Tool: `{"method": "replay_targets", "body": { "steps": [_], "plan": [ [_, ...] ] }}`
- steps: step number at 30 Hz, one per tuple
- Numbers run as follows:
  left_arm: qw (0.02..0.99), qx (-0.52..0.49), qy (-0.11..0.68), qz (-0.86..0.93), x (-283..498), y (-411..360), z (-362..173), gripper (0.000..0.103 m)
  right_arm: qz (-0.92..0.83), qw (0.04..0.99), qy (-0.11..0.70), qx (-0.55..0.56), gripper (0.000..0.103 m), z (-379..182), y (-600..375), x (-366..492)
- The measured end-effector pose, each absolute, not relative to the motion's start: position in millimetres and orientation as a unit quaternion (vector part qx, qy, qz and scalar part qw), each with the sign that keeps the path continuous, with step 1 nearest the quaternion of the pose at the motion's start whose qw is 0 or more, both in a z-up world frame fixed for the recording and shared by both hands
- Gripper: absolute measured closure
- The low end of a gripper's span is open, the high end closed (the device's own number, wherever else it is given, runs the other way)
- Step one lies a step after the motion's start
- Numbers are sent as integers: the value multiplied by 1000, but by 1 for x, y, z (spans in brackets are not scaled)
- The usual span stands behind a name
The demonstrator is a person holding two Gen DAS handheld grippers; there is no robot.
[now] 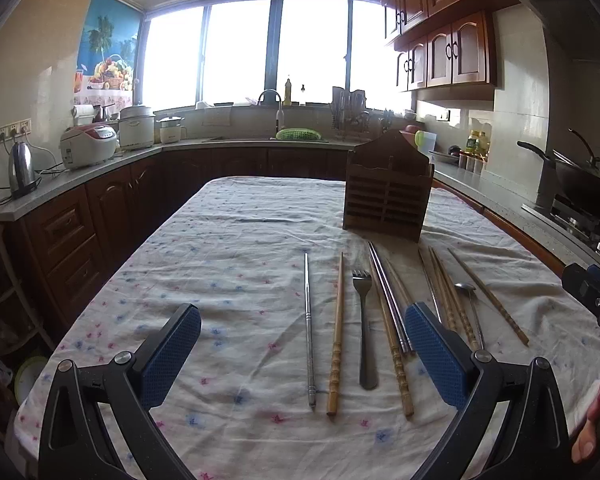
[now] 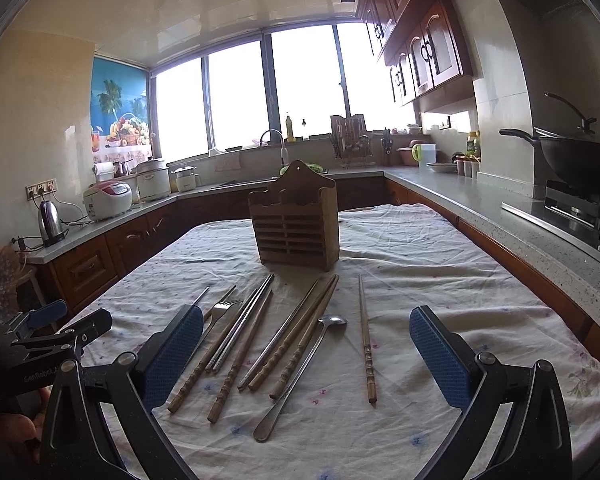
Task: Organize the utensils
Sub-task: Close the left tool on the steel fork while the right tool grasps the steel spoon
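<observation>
Both tongs (image 1: 302, 354) (image 2: 306, 354) spread, chopsticks (image 2: 366, 344) on tablecloth (image 1: 228, 240)

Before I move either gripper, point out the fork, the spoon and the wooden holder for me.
fork (image 1: 365, 320), left wrist view, on the middle of its handle.
spoon (image 2: 333, 320), right wrist view, on its bowl.
wooden holder (image 2: 296, 236), right wrist view, on its slatted front.

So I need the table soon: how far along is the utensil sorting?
Nothing looks done: the wooden utensil holder shows nothing sticking out of its top. Nothing is in hand either; the left gripper and right gripper both hover open and empty. Everything is left: the fork, the spoon, the metal chopsticks and the wooden chopsticks all lie on the tablecloth.
</observation>
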State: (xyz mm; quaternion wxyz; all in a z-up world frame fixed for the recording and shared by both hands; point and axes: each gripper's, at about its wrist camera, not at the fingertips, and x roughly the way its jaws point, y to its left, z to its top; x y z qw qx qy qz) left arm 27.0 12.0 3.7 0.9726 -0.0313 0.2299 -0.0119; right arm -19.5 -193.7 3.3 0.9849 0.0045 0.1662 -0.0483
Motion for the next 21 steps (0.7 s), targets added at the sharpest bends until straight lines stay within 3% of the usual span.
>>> {"method": "replay_targets", "body": {
  "steps": [8, 13, 17, 19, 21],
  "plan": [
    [959, -46, 276, -42, 69, 16, 18, 1, -45, 978, 202, 26, 0, 6, -206, 4],
    [946, -49, 308, -89, 102, 12, 28, 21, -37, 969, 238, 59, 2, 5, -222, 27],
    [932, -51, 339, -118, 127, 7, 25, 36, -30, 956, 276, 92, 16, -1, -234, 48],
    [924, -52, 356, -129, 140, 7, 22, 55, -25, 947, 300, 113, 27, -7, -241, 60],
    [915, -51, 375, -138, 154, 4, 18, 61, -25, 937, 325, 129, 43, -15, -246, 70]
  ]
}}
